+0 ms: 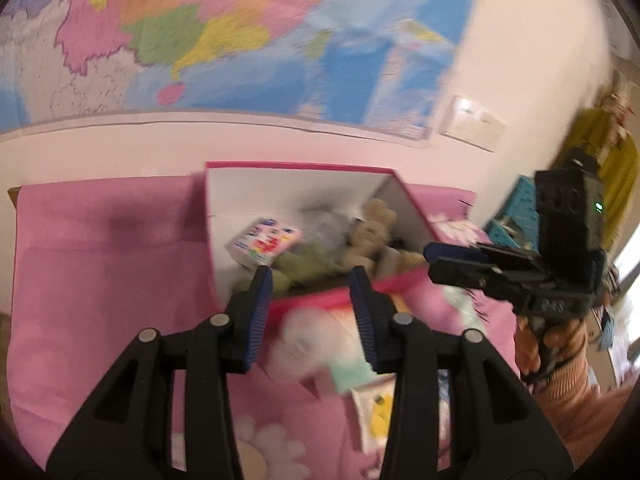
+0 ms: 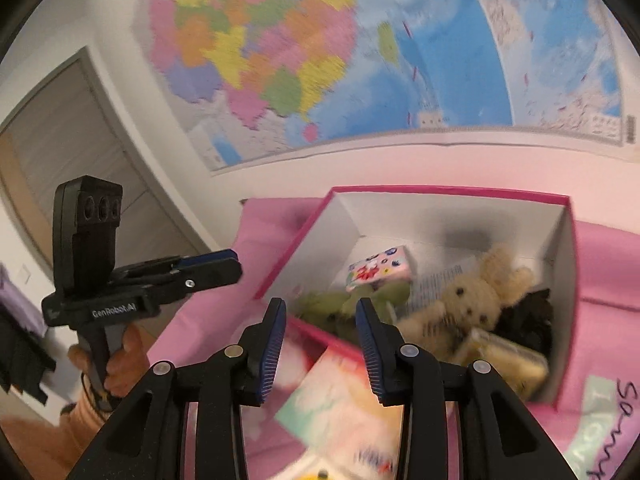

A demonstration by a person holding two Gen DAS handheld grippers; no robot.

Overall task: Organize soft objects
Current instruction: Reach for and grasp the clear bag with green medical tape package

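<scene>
1. A fuzzy beige plush rabbit [image 2: 476, 300] lies inside the pink-rimmed cardboard box [image 2: 440, 216] on the pink bedsheet [image 1: 100, 248].
2. Left hand-held gripper [image 1: 311, 276] and right hand-held gripper [image 2: 321, 308] both hover released, ribbed blue pads apart.
3. Only the right view shows the door [image 2: 60, 140].

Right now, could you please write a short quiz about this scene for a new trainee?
1. True or false: the beige plush rabbit lies inside the pink box.
2. Which gripper holds something? A) left gripper B) right gripper C) neither
3. Fill in: on the wall behind the box hangs a coloured ____.

Key: 1 true. 2 C, both stand open and empty. 3 map.
</scene>
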